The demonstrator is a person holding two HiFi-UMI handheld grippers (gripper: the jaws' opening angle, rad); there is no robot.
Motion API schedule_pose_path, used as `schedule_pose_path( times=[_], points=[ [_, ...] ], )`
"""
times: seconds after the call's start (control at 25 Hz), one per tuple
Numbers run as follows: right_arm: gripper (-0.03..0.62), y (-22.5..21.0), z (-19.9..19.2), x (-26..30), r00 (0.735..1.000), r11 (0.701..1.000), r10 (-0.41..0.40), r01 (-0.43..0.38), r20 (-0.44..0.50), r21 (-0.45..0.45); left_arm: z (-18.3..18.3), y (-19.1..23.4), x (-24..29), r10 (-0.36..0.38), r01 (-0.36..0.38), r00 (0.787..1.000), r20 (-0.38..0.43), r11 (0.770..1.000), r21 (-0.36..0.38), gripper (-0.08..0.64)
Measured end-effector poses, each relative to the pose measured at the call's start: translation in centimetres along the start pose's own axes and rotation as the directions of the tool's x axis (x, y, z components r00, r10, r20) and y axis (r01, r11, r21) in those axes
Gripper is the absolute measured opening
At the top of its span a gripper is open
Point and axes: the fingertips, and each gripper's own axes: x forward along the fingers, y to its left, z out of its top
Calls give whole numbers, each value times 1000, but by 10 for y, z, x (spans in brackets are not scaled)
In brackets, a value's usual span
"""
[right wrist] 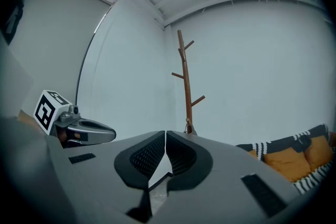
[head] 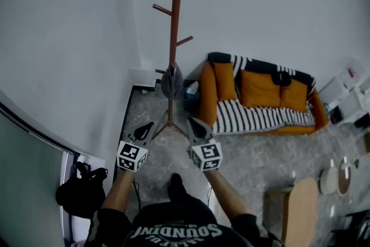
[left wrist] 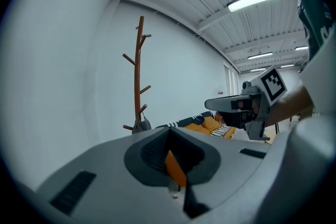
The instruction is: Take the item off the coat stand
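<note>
First, since the left gripper point(head: 145, 130) and right gripper point(head: 195, 126) are closed and empty, open one before lifting the grey item point(head: 171, 82) clear of the coat stand point(head: 174, 20) peg.

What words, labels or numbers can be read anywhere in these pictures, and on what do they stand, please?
"SOUNDIN": large white print on the person's black shirt, upside down in the head view; its end is unclear.
Smaller line of print next to it on the shirt: too blurred to read.
Left marker cube and right marker cube: black-and-white square patterns only, no words.
Nothing else is legible.
</note>
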Motion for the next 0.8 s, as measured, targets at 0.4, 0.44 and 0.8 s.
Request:
schedule_pose_path(
  times=[0.4, 0.44, 0.8],
  points=[
    [2, -39, -8, 74, 995, 995, 104, -104, 10, 1, 10, 28, 59, 62, -62, 998, -26, 998, -24, 0],
    [2, -39, -7, 78, 994, 994, 113, -113, 12, -2, 10, 30, 61, 67, -68, 997, -27, 997, -25, 0],
    [32, -37, -3, 104, 987, 987, 161, -161, 6, 12, 10, 46, 81, 90, -91, 996, -22, 995, -39, 0]
  ],
)
